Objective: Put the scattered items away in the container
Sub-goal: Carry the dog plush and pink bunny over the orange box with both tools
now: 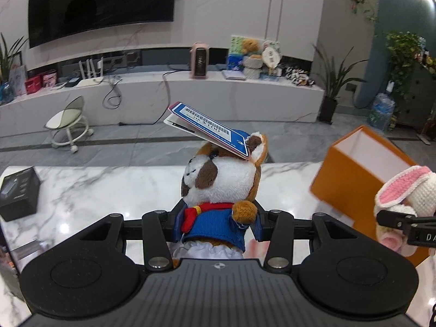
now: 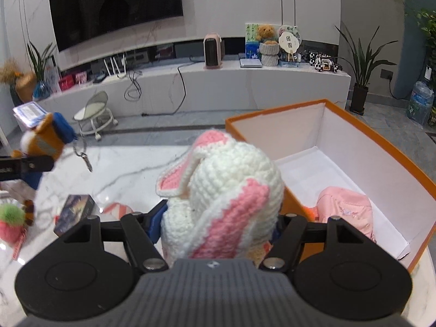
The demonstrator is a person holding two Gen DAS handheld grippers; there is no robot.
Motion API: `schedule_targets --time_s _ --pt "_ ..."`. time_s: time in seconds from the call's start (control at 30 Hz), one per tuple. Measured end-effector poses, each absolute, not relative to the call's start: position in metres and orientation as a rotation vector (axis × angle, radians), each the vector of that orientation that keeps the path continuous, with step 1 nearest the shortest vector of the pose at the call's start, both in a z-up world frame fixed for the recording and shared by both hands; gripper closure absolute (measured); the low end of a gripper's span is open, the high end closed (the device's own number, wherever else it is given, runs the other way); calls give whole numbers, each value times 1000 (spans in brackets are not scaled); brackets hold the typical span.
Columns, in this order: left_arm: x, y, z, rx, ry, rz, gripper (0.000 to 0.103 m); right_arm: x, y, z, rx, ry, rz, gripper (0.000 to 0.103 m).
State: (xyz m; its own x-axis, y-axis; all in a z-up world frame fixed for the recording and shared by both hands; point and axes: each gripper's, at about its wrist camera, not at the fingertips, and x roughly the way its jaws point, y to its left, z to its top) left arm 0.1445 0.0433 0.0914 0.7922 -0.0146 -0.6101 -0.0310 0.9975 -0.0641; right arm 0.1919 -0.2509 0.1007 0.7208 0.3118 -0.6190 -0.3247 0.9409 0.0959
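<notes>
My left gripper (image 1: 216,227) is shut on a brown and white plush animal (image 1: 218,185) in a blue jacket, held above the marble table (image 1: 95,188); a blue price tag (image 1: 209,130) sticks up from its ear. My right gripper (image 2: 218,226) is shut on a white and pink crocheted bunny (image 2: 223,190), lifted just left of the orange box (image 2: 395,150). The box is open with a white inside and holds a pink item (image 2: 346,209). In the left wrist view the orange box (image 1: 351,179) and the bunny (image 1: 403,190) sit at the right edge. The plush animal (image 2: 46,141) hangs at the left in the right wrist view.
On the table lie a black box (image 1: 19,193), a small dark picture box (image 2: 75,212), an orange striped piece (image 2: 117,208) and a pink and green fuzzy toy (image 2: 12,223). Beyond the table's far edge are grey floor, a small wheeled stool (image 1: 68,125) and a long white TV bench (image 1: 190,95).
</notes>
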Motion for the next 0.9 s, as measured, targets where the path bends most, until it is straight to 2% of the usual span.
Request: schedule_targets --time_s 0.9 --pt "185 -90 91 -65 635 -196 50 194 -357 136 176 559 161 32"
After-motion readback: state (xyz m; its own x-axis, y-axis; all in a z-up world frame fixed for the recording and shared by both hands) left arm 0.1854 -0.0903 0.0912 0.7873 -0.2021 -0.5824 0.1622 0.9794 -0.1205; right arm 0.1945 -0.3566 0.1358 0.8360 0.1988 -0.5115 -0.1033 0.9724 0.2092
